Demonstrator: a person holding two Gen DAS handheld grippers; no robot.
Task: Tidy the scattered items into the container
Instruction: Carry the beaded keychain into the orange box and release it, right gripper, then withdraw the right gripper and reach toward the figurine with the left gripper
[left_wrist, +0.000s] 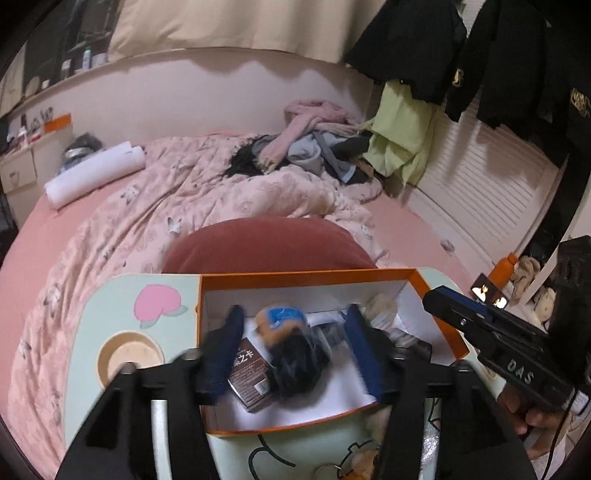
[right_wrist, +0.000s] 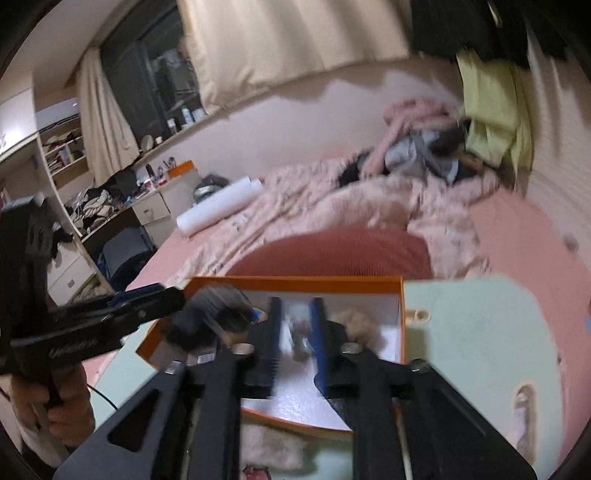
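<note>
Pink bedding fills the room beyond me, and on it stands a mint-green lap table (left_wrist: 110, 295) carrying the orange box (left_wrist: 310, 275), open-topped and white inside, dead ahead at twelve o'clock in both my views. Inside it, from my left wrist, a brown carton (left_wrist: 249, 373) lies flat at about seven o'clock of the box floor, a dark fuzzy toy (left_wrist: 291, 343) with a tan and blue top sits touching it near the middle, and a beige fluffy thing (left_wrist: 382, 304) is tucked into the corner at one o'clock. My left gripper (left_wrist: 295, 314) hangs over the box with its jaws wide apart; the carton and toy show between them, but the pads press on nothing. My right gripper (right_wrist: 296, 302) also points into the box, its jaws only narrowly parted, with a small blurred thing on the floor showing through the gap, unclamped as far as I can tell. Outside the box, at five o'clock on the table's near edge, lie another pale fluffy piece (left_wrist: 376, 421) and a key ring (left_wrist: 327, 470). At nine o'clock the table has a round cup recess (left_wrist: 129, 354) and a pink peach sticker (left_wrist: 157, 302). Behind the box rises a red cushion (left_wrist: 269, 240), then a rumpled quilt (left_wrist: 184, 192), a white roll (left_wrist: 96, 173) at ten o'clock and a clothes pile (left_wrist: 314, 147) at one o'clock.
</note>
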